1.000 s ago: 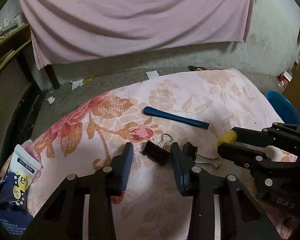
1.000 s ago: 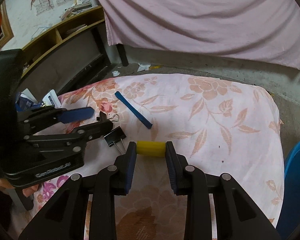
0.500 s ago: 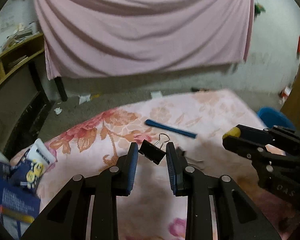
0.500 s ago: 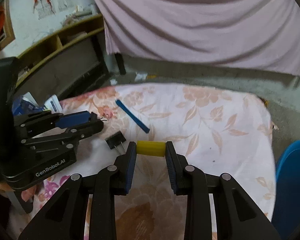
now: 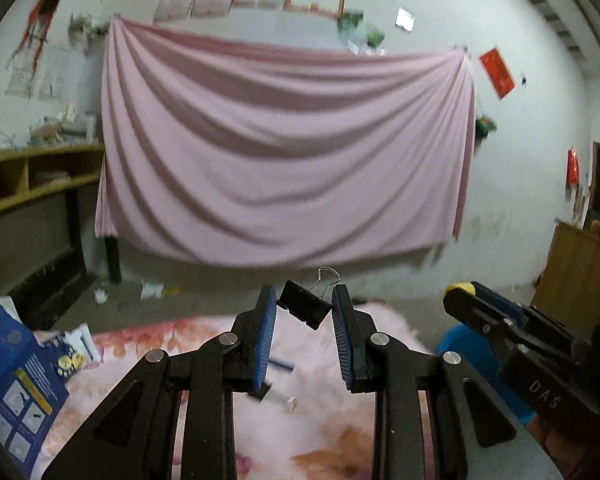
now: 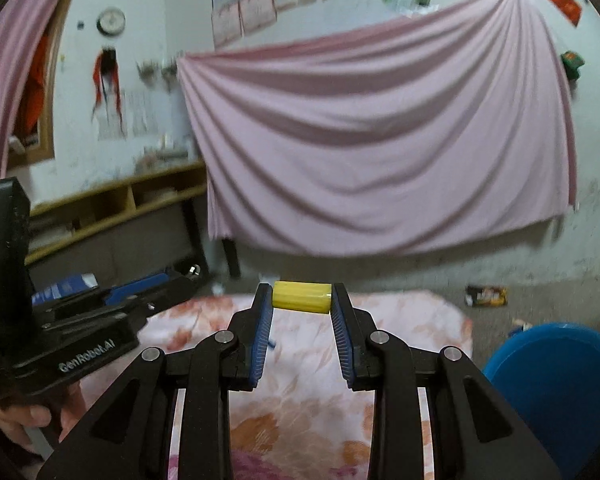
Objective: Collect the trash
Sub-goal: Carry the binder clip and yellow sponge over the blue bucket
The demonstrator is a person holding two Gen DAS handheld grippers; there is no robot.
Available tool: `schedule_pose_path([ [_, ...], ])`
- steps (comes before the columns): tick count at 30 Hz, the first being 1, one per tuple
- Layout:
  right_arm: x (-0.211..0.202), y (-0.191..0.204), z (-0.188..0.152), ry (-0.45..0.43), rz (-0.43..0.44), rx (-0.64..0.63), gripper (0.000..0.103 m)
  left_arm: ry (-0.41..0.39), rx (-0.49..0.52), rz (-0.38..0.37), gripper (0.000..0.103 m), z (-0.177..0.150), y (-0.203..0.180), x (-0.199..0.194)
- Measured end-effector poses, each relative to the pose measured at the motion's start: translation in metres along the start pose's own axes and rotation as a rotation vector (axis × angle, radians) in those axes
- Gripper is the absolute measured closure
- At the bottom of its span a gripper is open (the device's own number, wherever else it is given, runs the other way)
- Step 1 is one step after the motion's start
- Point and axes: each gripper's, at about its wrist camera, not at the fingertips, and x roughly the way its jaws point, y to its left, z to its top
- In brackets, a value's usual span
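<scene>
A black binder clip (image 5: 305, 309) is pinched in the left gripper (image 5: 305, 312) and a yellow cylinder (image 6: 302, 297) clamped in the right gripper (image 6: 302, 300) — both held above the floral cloth (image 6: 308, 368), blue bin (image 6: 556, 384) at the right.

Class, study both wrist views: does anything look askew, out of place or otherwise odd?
Yes. The black binder clip sits tilted between the left tongs, pinched by its corners, so that hold looks less secure. The yellow cylinder lies squarely across the right tongs. Scraps of litter lie on the floor.
</scene>
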Motion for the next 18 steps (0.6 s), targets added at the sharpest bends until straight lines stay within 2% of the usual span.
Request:
schedule_pose_path([
  [4, -0.024, -0.006, 0.006, -0.112, -0.038, -0.037, 0.076, -0.071, 0.062, -0.001, 0.079, 0.015, -0.019, -0.019],
  [10, -0.06, -0.022, 0.014, -0.225, -0.097, -0.06, 0.076, -0.138, 0.102, -0.058, 0.079, 0.035, -0.05, -0.034],
  [18, -0.091, -0.053, 0.016, -0.299, -0.169, -0.02, 0.076, -0.181, 0.169, -0.139, 0.079, 0.049, -0.095, -0.034],
])
